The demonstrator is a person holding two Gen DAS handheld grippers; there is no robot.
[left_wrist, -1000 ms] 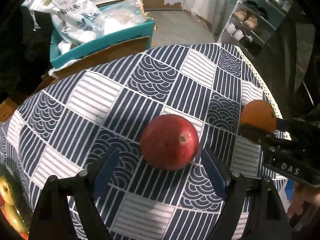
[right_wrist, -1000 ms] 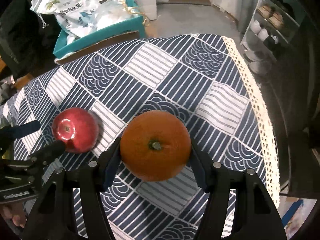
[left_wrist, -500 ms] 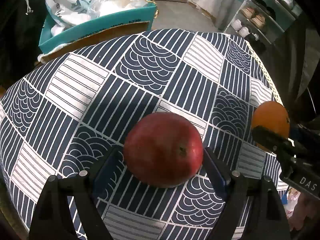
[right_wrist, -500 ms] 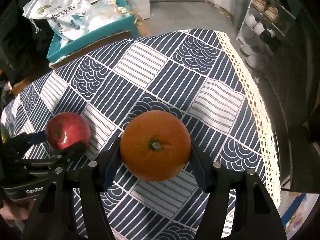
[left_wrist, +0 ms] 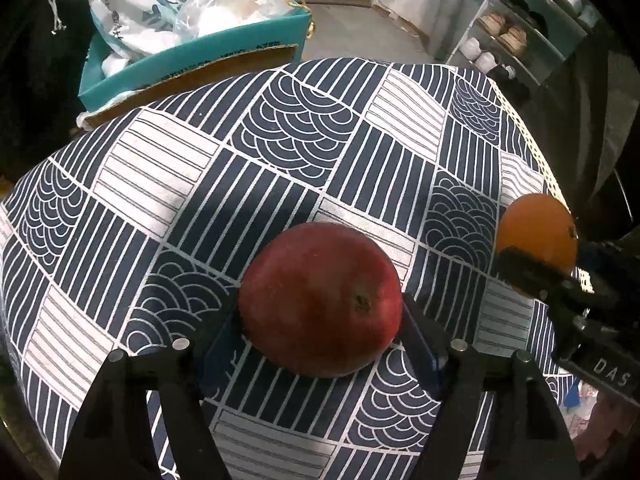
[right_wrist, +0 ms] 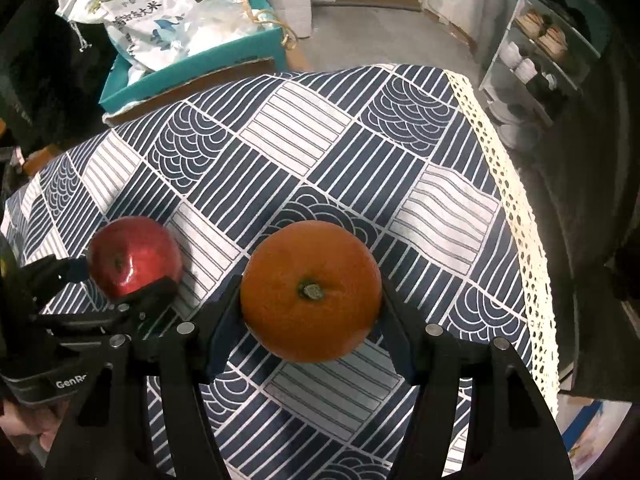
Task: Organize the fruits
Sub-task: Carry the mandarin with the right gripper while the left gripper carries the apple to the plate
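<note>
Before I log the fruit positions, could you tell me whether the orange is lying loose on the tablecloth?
No, the orange is clamped between the right gripper's two fingers.

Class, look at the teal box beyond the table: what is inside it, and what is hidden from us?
The teal box holds a white printed bag and a clear plastic bag, both rising above its rim. Its front wall and those bags cover whatever lies beneath.
</note>
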